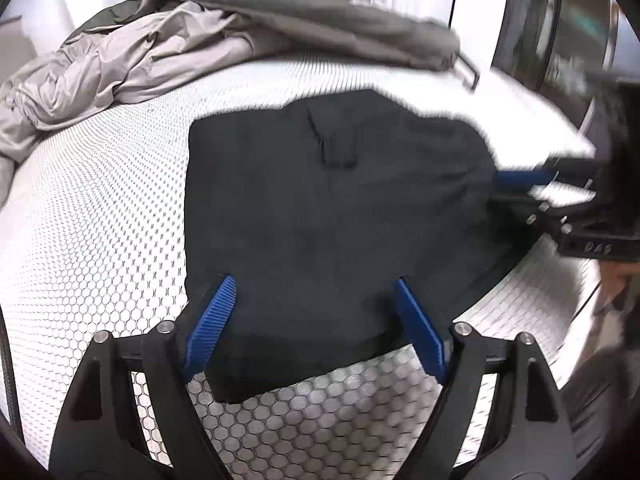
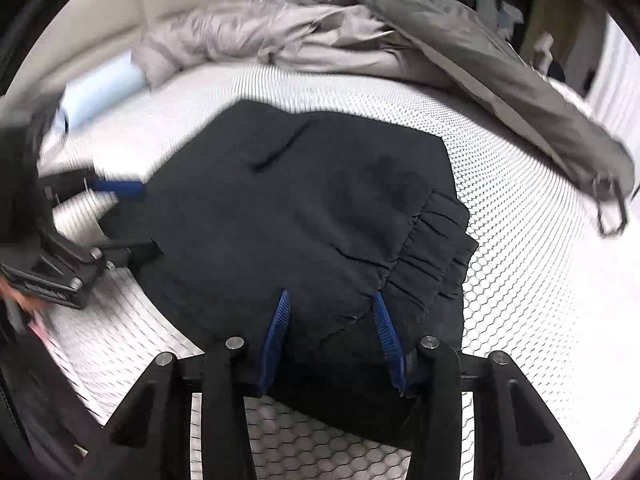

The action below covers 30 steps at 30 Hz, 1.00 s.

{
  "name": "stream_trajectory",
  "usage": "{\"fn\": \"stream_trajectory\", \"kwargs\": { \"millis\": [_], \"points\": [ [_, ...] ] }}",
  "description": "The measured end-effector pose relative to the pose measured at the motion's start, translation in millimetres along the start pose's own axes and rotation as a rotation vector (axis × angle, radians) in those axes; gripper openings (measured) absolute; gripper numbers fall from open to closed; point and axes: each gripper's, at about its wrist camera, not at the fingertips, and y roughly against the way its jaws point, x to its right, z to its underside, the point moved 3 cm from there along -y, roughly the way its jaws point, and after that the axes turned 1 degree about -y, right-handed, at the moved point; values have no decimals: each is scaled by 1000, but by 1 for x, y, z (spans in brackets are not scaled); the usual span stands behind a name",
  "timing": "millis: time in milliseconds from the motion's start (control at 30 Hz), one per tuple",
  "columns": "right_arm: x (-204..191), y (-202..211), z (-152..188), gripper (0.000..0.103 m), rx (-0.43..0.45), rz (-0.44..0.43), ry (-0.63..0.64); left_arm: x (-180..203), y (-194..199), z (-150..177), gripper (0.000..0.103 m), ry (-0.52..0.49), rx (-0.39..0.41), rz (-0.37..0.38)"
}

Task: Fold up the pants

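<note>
The white bed cover with its printed honeycomb pattern (image 1: pixel 100 208) lies bare in a broad band along the left side of the folded black fabric pants (image 1: pixel 328 200), open for a hand to pass, and a narrower bare strip runs along the near edge. Toward the far edge a crumpled heap of pale grey quilted bedding (image 1: pixel 100 68) and a darker olive-grey padded cover (image 1: pixel 304 12) block the way. On the right edge the black right gripper with blue pads (image 1: pixel 516 190) crowds the pants' side, leaving little room there
</note>
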Motion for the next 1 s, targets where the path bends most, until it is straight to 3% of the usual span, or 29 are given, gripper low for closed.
{"fn": "stream_trajectory", "kwargs": {
  "millis": [67,133,200,233,333,400,567,600,700,767,867,1000],
  "points": [
    [1,5,-4,45,31,-70,-66,4,1,-11,77,24,47,35],
    [-10,-3,-9,45,21,-129,-83,12,-8,-11,65,10,22,52],
    [-24,-23,-13,45,-26,-108,-49,19,-26,-5,55,-19,-50,60],
    [-29,-33,-10,45,-56,-86,-20,21,-33,-1,53,-62,-67,29],
    [-33,-31,-1,44,-74,-3,89,21,-26,7,53,-125,-59,7],
    [-13,-13,6,34,-74,-9,59,8,-15,14,53,-93,-57,25],
    [23,23,8,34,11,-100,-75,-17,10,9,53,13,-3,67],
    [26,26,4,34,41,-86,-100,-20,12,1,53,32,28,65],
    [19,21,-9,34,80,-51,-130,-21,-2,-24,53,29,55,-16],
    [7,1,-20,34,54,-45,-113,-17,-20,-37,53,-3,38,-42],
    [-7,-52,-26,37,-68,8,23,-19,-56,-40,54,-29,-43,-31],
    [9,-38,-21,33,-89,81,45,-29,-49,-38,60,-30,-59,-9]
  ]
}}
